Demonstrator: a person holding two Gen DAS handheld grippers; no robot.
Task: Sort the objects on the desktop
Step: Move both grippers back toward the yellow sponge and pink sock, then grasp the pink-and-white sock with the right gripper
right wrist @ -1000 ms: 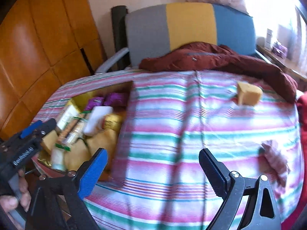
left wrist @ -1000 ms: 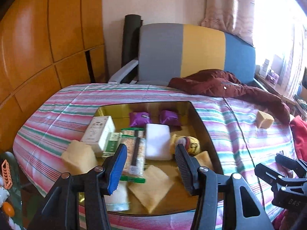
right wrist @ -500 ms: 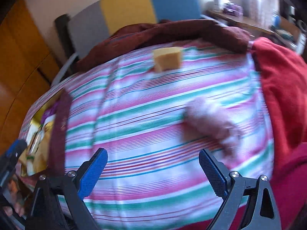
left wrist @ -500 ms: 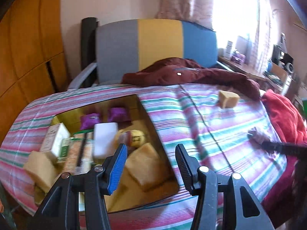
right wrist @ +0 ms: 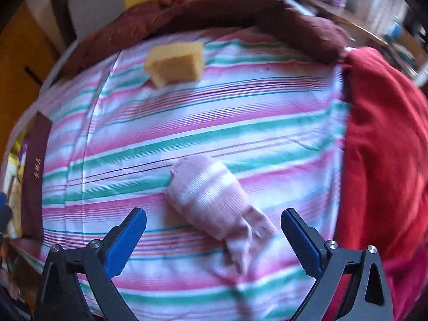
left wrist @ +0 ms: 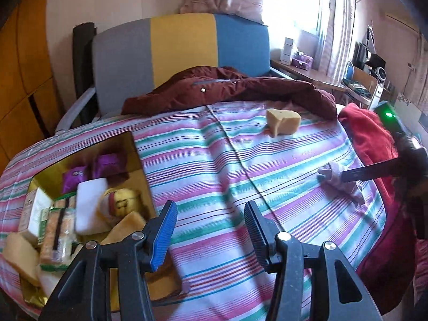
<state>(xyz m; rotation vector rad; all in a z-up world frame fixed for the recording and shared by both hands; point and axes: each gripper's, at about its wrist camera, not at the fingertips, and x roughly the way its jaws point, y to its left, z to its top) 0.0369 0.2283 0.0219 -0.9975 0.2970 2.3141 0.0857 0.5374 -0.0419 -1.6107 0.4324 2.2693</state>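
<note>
A pale pink striped sock (right wrist: 208,192) lies on the striped cloth (right wrist: 240,112), just beyond and between the blue pads of my right gripper (right wrist: 213,215). Its jaws are opening and do not touch the sock. A yellow sponge (right wrist: 174,64) sits farther back. In the left wrist view the same sock (left wrist: 339,179) lies at the right with a right gripper finger (left wrist: 369,169) over it, and the sponge (left wrist: 283,121) is behind. My left gripper (left wrist: 210,208) hovers over bare cloth, jaws apart and empty. The gold-lined box (left wrist: 115,144) at left holds purple packets (left wrist: 107,163), a white block (left wrist: 91,206) and sponges.
A maroon jacket (left wrist: 227,91) lies along the far edge of the cloth before a grey, yellow and blue chair (left wrist: 182,42). A red cloth (right wrist: 388,133) bounds the right side. Wooden panels stand at the left; a cluttered desk sits by the window.
Both views have swung right, away from the box. My right gripper has travelled across the cloth and down over the sock, its jaws a little wider. The left jaws keep their gap.
</note>
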